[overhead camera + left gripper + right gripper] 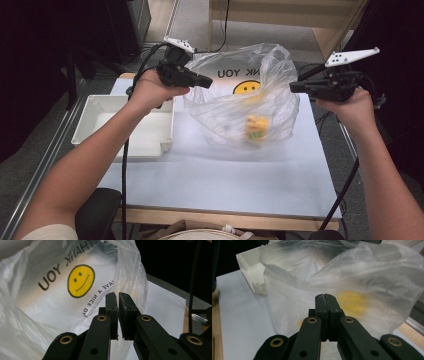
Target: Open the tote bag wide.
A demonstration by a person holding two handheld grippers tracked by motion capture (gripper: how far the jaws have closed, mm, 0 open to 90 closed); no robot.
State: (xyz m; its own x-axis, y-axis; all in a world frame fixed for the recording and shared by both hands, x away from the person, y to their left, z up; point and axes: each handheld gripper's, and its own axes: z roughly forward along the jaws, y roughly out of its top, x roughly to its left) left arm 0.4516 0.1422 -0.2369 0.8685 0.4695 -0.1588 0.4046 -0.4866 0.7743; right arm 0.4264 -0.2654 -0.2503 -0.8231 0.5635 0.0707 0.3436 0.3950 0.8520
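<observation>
White table [210,175] | plastic bag [240,100] lifted | L gripper [207,81] & R gripper [295,87] both pinching bag rim

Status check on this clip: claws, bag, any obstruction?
Left claw and right claw both shut on plastic bag, one per side. Yellow item inside the bag. White tray sits left, apart; nothing blocking.

Both grippers are black, the left gripper [202,80] and the right gripper [295,87] each topped by a white three-cornered plate with dark dots. Brass-ringed pivots stud the black jaw links. Black cables trail toward the lower frame. A pale short sleeve [50,232] shows at lower left.
</observation>
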